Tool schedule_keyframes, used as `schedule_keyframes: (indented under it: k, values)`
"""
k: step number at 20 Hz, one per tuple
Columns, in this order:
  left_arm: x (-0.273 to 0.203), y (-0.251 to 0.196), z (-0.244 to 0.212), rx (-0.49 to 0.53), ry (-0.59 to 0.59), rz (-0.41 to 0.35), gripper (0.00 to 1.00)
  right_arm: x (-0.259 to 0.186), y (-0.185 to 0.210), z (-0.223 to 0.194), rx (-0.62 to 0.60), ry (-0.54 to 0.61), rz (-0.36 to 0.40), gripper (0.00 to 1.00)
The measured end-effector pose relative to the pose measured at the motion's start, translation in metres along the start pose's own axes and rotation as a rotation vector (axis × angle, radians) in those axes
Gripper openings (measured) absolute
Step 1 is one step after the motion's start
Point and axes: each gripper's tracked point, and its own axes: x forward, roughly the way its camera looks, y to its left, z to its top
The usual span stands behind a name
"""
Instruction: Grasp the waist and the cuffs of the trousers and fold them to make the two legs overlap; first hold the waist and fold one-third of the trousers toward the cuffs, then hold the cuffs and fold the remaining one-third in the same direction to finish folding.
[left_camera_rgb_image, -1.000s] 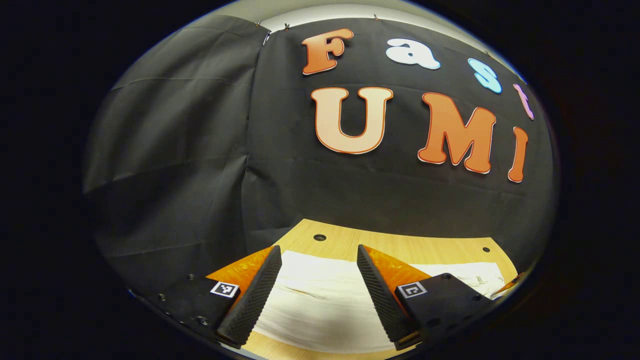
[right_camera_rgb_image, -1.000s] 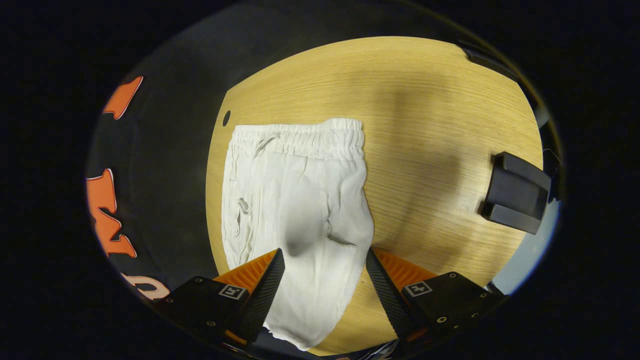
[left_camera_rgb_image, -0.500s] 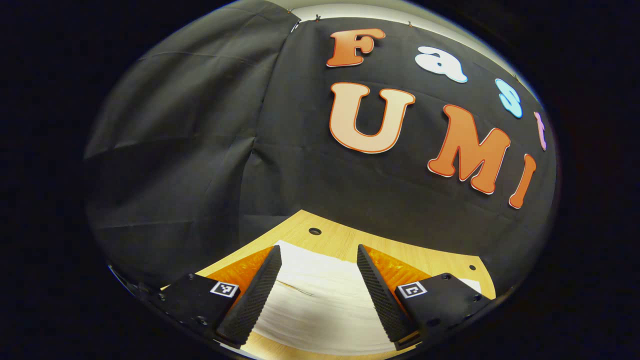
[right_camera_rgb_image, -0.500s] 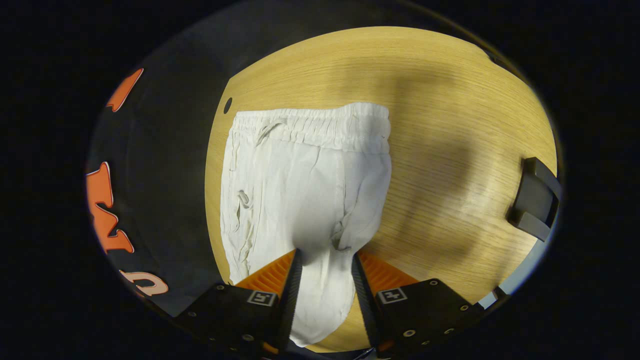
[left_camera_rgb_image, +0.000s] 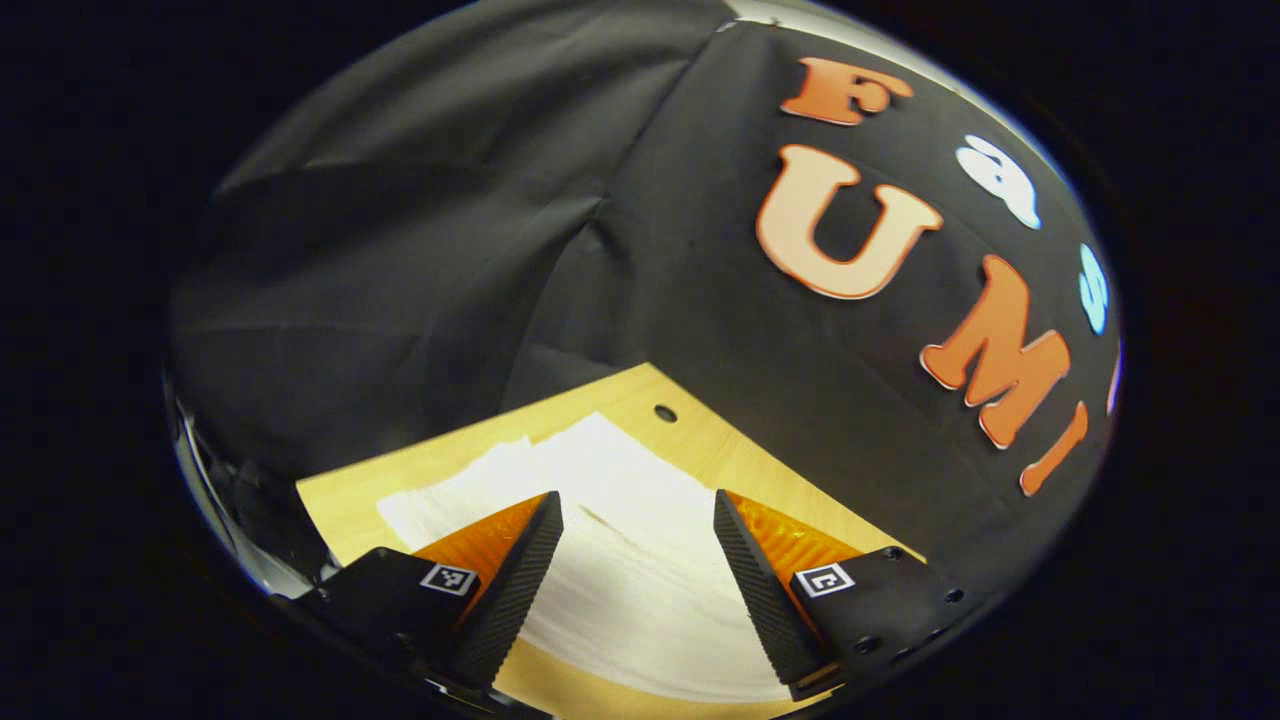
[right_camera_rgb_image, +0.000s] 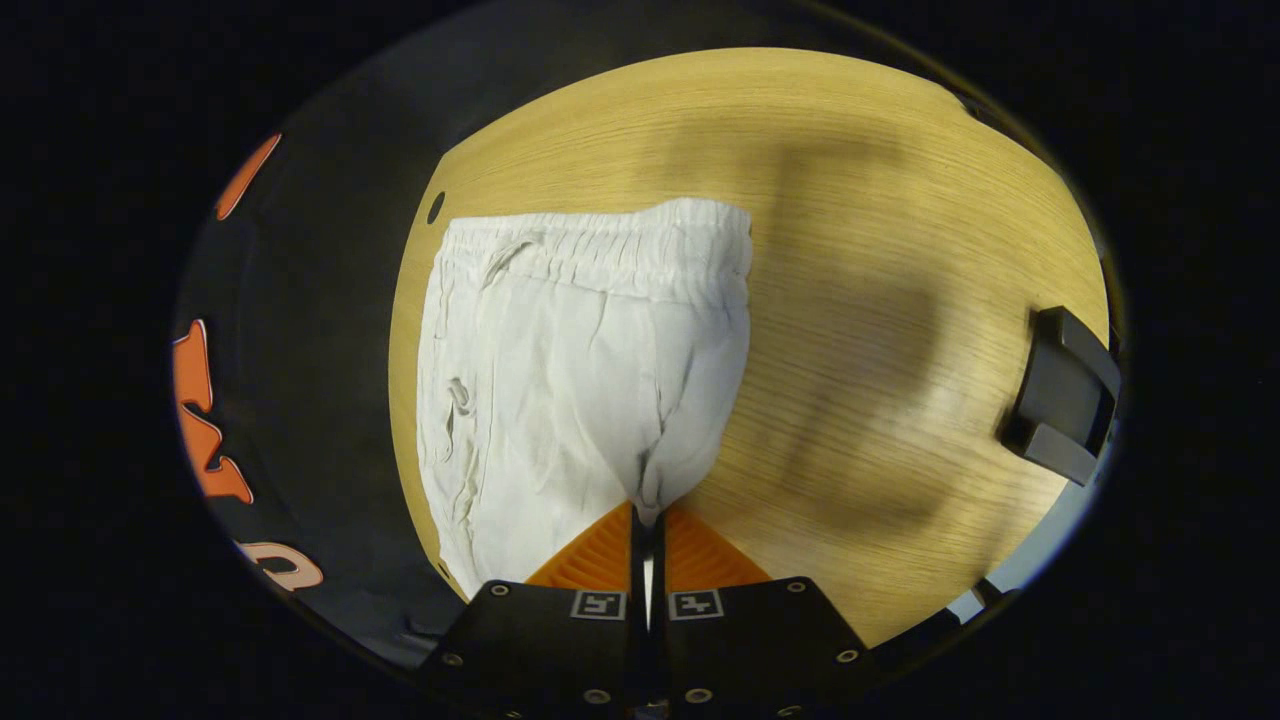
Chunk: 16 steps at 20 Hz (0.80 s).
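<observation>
White trousers (right_camera_rgb_image: 590, 350) pinched in right gripper (right_camera_rgb_image: 647, 520), left gripper (left_camera_rgb_image: 635, 560) jaws wide

light wood table (right_camera_rgb_image: 860, 200): white trousers (right_camera_rgb_image: 570, 370) lying flat, black block (right_camera_rgb_image: 1065, 395) near edge

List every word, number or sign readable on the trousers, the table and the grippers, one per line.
On the trousers: none.
On the table: none.
On the left gripper: square coded markers, no words.
On the right gripper: square pattern tags, no words.
</observation>
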Motion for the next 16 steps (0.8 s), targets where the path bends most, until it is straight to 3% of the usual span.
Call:
schedule_keyframes:
  k: [11, 16]
  values:
    - [-0.006, 0.130, -0.079, -0.525, 0.283, 0.208, 1.00, 0.000, -0.002, 0.000, 0.004, 0.014, -0.008, 0.01]
    - [0.013, 0.150, -0.094, -0.553, 0.358, 0.311, 1.00, -0.001, -0.002, 0.000, 0.012, 0.017, -0.007, 0.01]
